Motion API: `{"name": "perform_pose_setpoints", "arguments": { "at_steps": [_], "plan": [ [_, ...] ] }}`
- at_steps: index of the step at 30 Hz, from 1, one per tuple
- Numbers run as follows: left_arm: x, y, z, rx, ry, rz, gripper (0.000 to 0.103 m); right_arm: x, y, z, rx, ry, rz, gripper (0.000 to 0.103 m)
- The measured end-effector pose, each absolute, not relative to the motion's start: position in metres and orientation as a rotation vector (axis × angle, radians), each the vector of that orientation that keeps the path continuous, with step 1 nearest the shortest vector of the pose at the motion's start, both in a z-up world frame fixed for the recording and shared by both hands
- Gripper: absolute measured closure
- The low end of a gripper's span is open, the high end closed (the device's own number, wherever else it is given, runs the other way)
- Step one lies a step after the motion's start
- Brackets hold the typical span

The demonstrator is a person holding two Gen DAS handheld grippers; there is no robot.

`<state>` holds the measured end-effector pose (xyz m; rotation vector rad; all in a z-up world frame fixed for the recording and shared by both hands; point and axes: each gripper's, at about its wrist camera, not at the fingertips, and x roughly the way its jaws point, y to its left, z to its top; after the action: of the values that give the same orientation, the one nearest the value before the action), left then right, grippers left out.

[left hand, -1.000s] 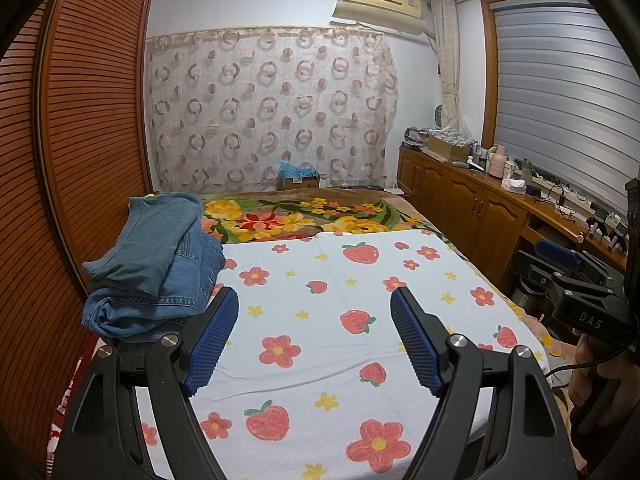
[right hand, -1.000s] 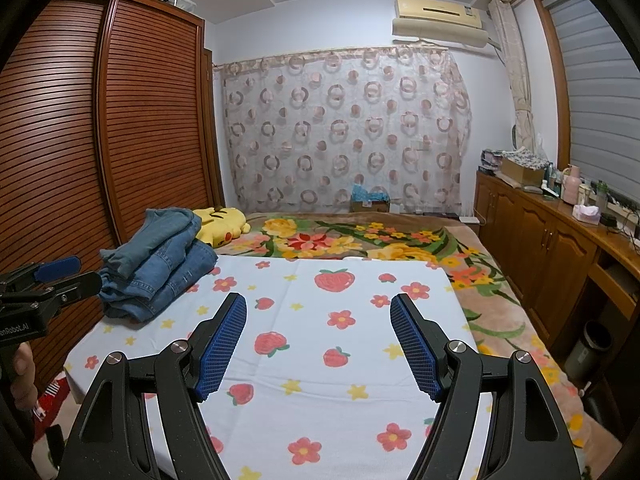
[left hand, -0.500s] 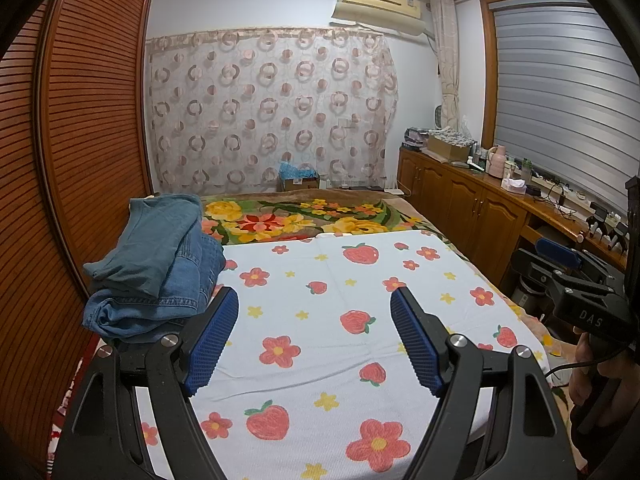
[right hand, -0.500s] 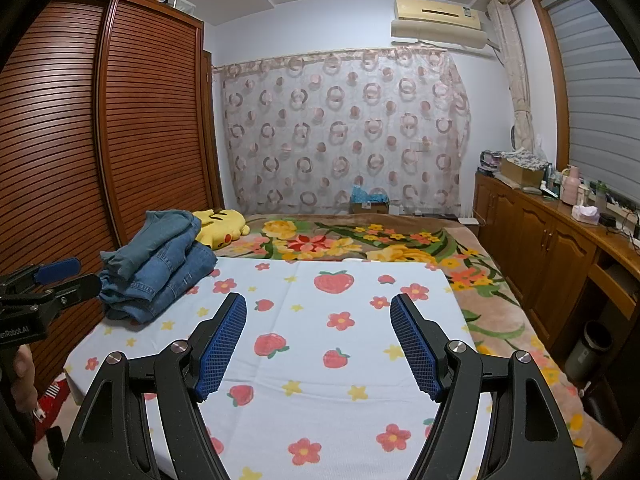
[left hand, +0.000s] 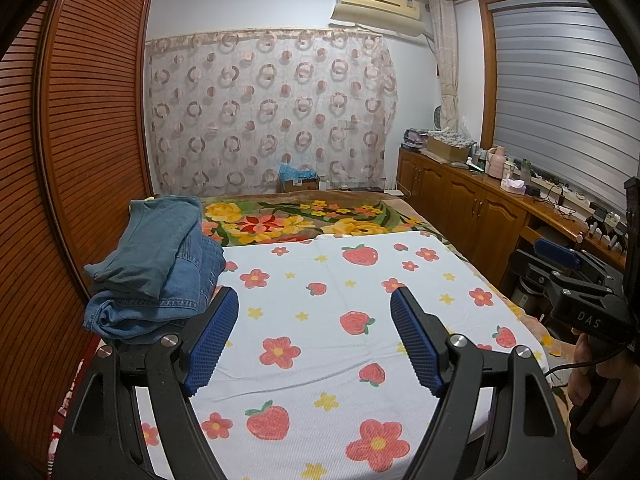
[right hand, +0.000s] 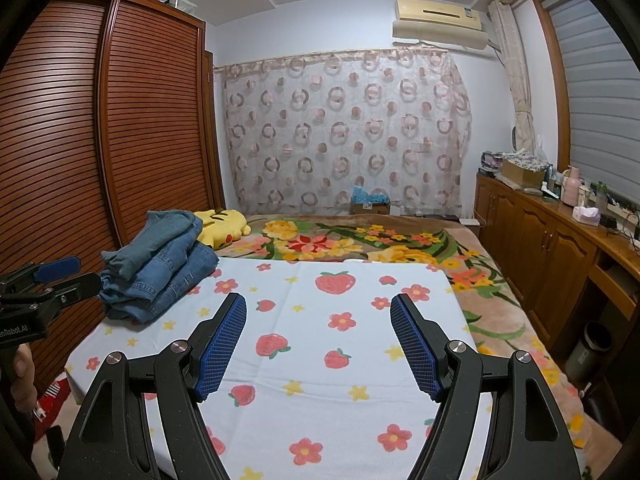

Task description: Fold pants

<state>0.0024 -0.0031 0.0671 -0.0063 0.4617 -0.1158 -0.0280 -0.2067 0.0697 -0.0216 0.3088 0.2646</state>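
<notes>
Pants (left hand: 156,268), blue denim, heaped in a rumpled stack at about ten o'clock on the bed, on the far left corner of the white strawberry-and-flower sheet (left hand: 320,320), close beside the slatted wooden wardrobe (left hand: 92,140). Left hand-held gripper (left hand: 314,342) hovering over the near sheet, blue pads spread wide, nothing between them, apart from the denim. Right hand-held gripper (right hand: 318,344) likewise wide open and empty above the sheet's middle. Yellow plush toy (right hand: 222,226) just behind the pants, at eleven o'clock. Floral blanket (right hand: 360,240) beyond the sheet at twelve o'clock. Wooden cabinets (right hand: 540,240) along three o'clock.
</notes>
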Motion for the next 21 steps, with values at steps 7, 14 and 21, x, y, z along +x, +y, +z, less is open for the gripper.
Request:
{"name": "perform_pose_setpoints", "arguments": {
  "at_steps": [7, 14, 21],
  "plan": [
    [0.0023, -0.0023, 0.0670, -0.008, 0.462, -0.117, 0.024, -0.0289, -0.2061, 0.0698, -0.022, 0.308, 0.265, 0.026],
    [0.0023, -0.0024, 0.0666, -0.005, 0.462, -0.117, 0.024, -0.0289, -0.2064, 0.0695, -0.022, 0.308, 0.265, 0.026],
    [0.0017, -0.0024, 0.0668, -0.005, 0.462, -0.115, 0.024, -0.0290, -0.2063, 0.0693, -0.022, 0.307, 0.266, 0.026]
  ]
}}
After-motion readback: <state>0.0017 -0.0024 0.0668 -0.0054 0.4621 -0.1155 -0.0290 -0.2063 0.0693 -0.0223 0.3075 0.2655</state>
